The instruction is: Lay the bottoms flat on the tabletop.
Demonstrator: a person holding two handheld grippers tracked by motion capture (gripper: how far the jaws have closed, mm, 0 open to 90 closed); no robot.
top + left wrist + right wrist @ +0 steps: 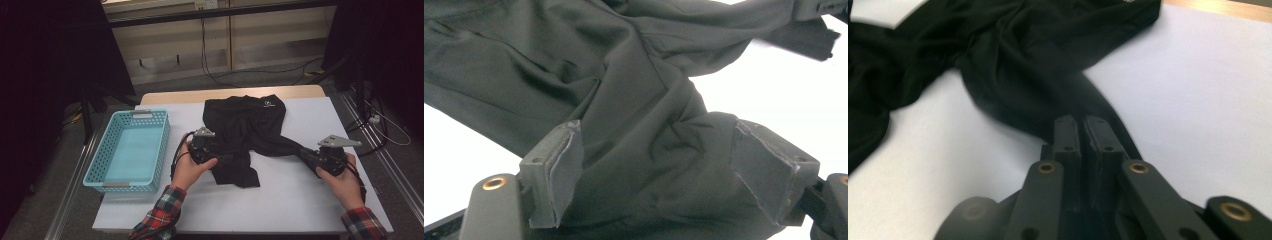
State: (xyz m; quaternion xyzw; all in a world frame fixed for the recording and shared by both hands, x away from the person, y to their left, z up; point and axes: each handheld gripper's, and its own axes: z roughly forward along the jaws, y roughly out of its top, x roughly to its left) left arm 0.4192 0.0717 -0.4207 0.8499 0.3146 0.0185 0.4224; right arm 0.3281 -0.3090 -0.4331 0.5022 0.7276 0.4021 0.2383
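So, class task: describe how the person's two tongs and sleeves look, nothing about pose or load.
Both tongs, left and right, are black, each topped by a grey three-cornered plate. A thin black cable loops from the left one. Up close, the jaws are dark blocks with worn pads and brass-coloured rivets. The sleeves are red, white and dark plaid.

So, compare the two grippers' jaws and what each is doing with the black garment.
The left gripper has its jaws wide apart with a thick bunch of the black garment between them; the right gripper has its jaws pressed nearly together on a thin stretched strip. The left one works at the garment's lower middle, the right one at the end of a part pulled out sideways. Both are hand-held over the white table.
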